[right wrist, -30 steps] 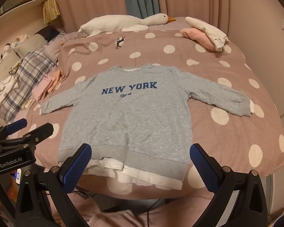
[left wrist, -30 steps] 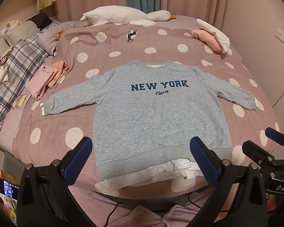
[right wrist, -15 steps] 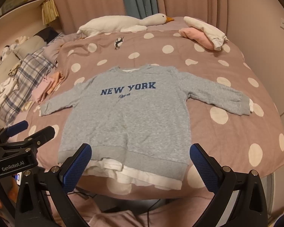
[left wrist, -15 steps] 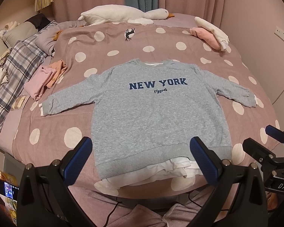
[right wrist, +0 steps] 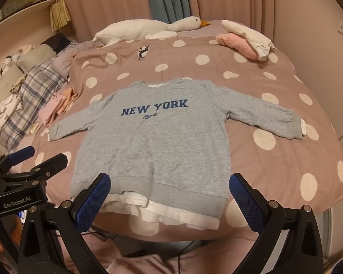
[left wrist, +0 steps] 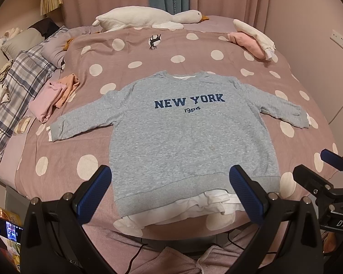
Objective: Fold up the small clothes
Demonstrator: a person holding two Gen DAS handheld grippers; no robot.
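Note:
A grey "NEW YORK" sweatshirt (left wrist: 185,137) lies flat and face up on the polka-dot bed (left wrist: 84,155), both sleeves spread out, its white under-hem at the near edge; it also shows in the right wrist view (right wrist: 157,143). My left gripper (left wrist: 171,194) is open and empty, held above the hem near the bed's front edge. My right gripper (right wrist: 169,198) is open and empty, held above the hem as well. In the left wrist view the right gripper (left wrist: 331,171) appears at the right; in the right wrist view the left gripper (right wrist: 32,159) appears at the left.
Folded pink and orange clothes (left wrist: 54,96) lie left of the sweatshirt. A pink and white bundle (left wrist: 253,38) sits at the far right. A plush goose (left wrist: 148,18) lies along the far edge. Plaid bedding and pillows (left wrist: 16,86) fill the left side.
Both views have shifted slightly, with the sweatshirt appearing a little lower and nearer. Both grippers stay open; the sweatshirt has not moved on the bed.

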